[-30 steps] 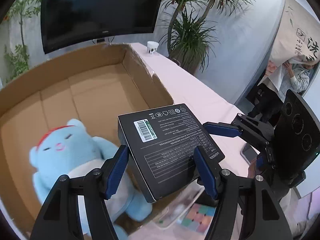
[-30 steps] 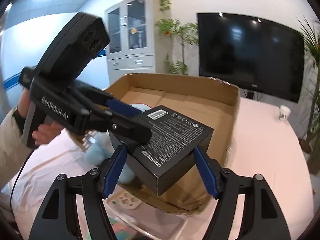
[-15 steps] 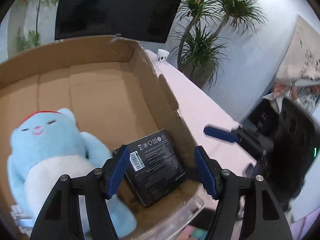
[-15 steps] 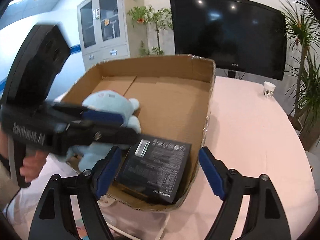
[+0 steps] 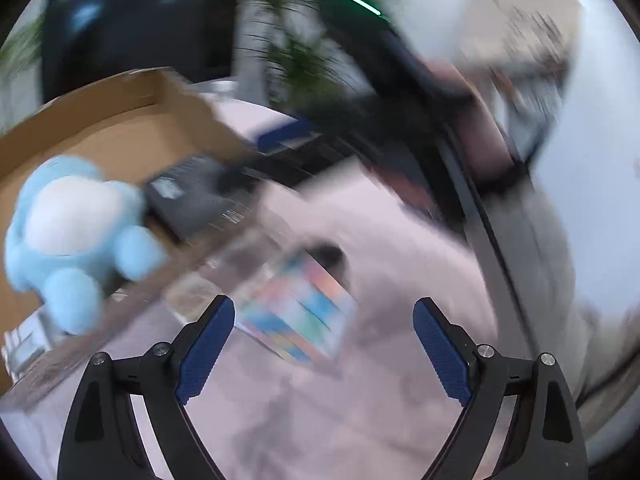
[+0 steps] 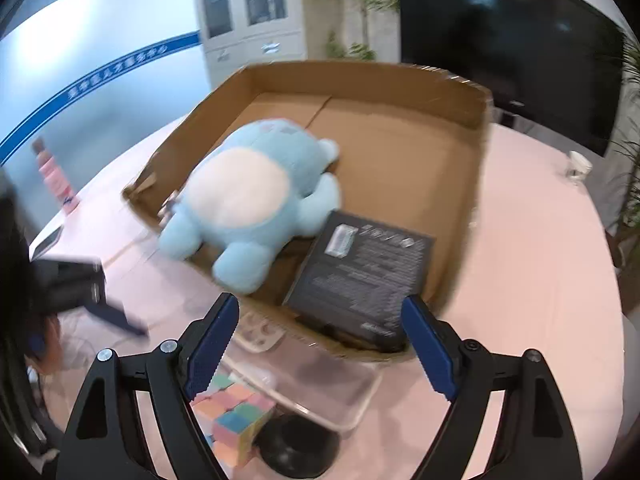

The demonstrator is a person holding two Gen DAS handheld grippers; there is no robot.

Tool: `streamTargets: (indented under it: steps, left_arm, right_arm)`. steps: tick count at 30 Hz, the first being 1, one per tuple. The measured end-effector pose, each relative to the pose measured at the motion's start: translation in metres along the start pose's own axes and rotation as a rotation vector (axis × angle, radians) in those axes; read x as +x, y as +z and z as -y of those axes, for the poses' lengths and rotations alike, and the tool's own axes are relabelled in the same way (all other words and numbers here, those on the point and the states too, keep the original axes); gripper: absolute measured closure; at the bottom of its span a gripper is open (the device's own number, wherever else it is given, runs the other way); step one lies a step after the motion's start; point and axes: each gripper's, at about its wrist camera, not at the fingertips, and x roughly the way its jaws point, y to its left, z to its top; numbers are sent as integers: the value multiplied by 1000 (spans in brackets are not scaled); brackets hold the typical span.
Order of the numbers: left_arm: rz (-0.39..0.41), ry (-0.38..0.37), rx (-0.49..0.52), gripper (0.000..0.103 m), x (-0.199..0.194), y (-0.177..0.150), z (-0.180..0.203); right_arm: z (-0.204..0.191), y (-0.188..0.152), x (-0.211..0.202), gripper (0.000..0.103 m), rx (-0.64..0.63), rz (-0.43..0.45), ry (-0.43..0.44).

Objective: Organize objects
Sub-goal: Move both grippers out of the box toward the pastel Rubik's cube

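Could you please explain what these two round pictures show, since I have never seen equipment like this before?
There is no robot here: a person holds a two-finger gripper in each hand, and a fisheye camera on each looks along its blue-padded fingers. One picture comes from the left gripper, badly blurred; the other comes from the right gripper. Both grippers are open and hold nothing. On the pink table stands an open cardboard box, with a light blue plush toy and a flat black box lying inside. In front of it lie a clear plastic container, a pastel puzzle cube and a round black object.
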Motion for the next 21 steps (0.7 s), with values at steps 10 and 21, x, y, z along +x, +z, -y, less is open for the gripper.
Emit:
streamTargets:
  steps: [10,21]
  left_arm:
    - [21,299,232,12,52,-14,20]
    - [6,377,-123,43,-28,-70,-42]
  right_arm:
    - [-6,-5,9,20,-28,-57,41]
    - [-50,3,15,20,-161,-47,128]
